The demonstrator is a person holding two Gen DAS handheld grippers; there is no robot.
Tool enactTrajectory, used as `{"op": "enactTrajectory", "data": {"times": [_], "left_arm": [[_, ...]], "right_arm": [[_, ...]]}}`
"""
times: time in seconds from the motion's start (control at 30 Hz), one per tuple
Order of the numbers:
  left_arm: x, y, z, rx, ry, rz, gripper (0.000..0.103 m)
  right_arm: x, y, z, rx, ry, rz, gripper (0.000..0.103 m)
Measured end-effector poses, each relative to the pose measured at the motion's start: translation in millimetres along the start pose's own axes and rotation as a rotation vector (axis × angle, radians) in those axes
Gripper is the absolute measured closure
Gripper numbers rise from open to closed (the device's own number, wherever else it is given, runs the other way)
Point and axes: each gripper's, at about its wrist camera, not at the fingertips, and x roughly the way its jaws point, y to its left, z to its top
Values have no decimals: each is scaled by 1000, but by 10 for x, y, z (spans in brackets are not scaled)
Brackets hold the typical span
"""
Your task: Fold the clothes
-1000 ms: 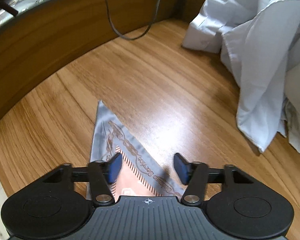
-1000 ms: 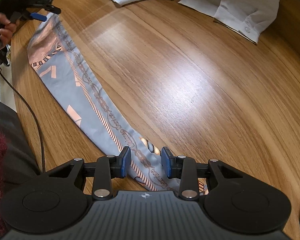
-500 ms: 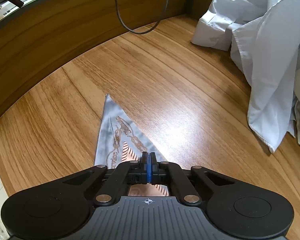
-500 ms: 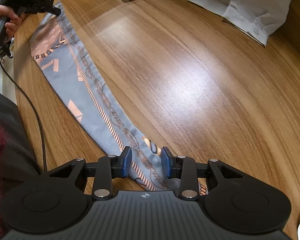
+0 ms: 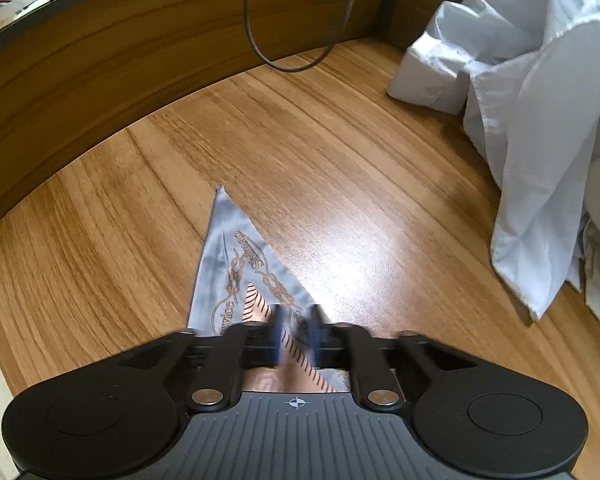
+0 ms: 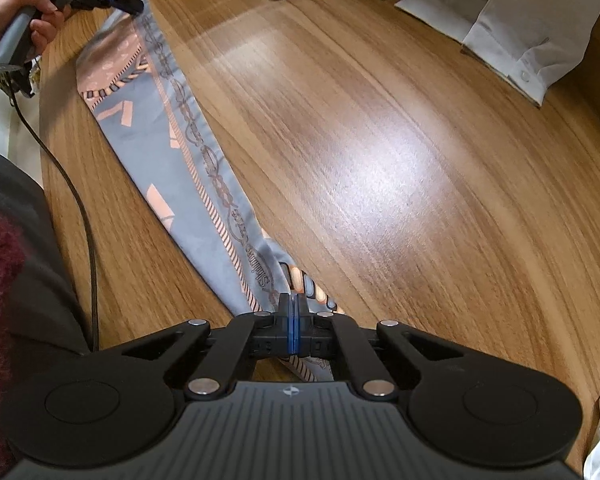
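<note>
A grey-blue scarf [image 6: 188, 152] with a peach chain print lies as a long folded band across the wooden table [image 6: 380, 160]. My right gripper [image 6: 294, 320] is shut on the scarf's near end. At the far end, a person's hand [image 6: 16, 20] holds my left gripper [image 6: 134, 4] at the scarf's tip. In the left wrist view the scarf's pointed corner [image 5: 236, 264] lies flat ahead. There my left gripper [image 5: 296, 332] is blurred, its fingers a small gap apart, with scarf cloth showing between them.
A heap of white shirts [image 5: 540, 120] lies at the right, seen also as white shirts [image 6: 500, 12] at the table's far side. A grey cable [image 5: 300, 64] hangs over the raised wooden rim [image 5: 100, 60]. A black cable [image 6: 80, 208] runs down the table's left edge.
The right gripper has shut on the scarf's near end. The left gripper shut on the far corner half a second ago, and its fingers have now parted a little.
</note>
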Motion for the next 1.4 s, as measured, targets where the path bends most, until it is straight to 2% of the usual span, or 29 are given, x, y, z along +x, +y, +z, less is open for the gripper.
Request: {"op": "enactTrajectory", "data": {"times": [0.1, 0.17, 0.3, 0.37, 0.53, 0.63, 0.7, 0.77, 0.97, 1.4], "left_arm": [[-34, -33, 28, -12, 11, -10, 67], [-54, -69, 43, -28, 32, -18, 58], [-67, -177, 41, -51, 94, -55, 54], [-60, -275, 23, -27, 127, -80, 54], [-17, -592, -76, 181, 200, -143, 54], [-20, -768, -161, 330, 239, -195, 54], [-73, -852, -230, 431, 232, -226, 54], [-132, -931, -301, 532, 220, -256, 54], [-278, -1097, -484, 787, 207, -339, 53], [-480, -1299, -713, 1081, 188, -480, 46]], "right_arm": [[-92, 17, 7, 0, -21, -5, 103], [-164, 27, 7, 0, -35, -7, 103], [-351, 40, 3, -1, -74, -14, 103], [-434, 39, -3, -1, -93, -13, 103], [-522, 41, -37, -4, -108, -7, 103], [-444, 56, -82, -14, -87, 4, 100], [-371, 78, -110, -32, -79, -10, 87], [-294, 79, -119, -45, -71, -14, 79], [-81, 49, -105, -69, -52, -10, 78], [169, 108, 270, -197, -59, 107, 78]]}}
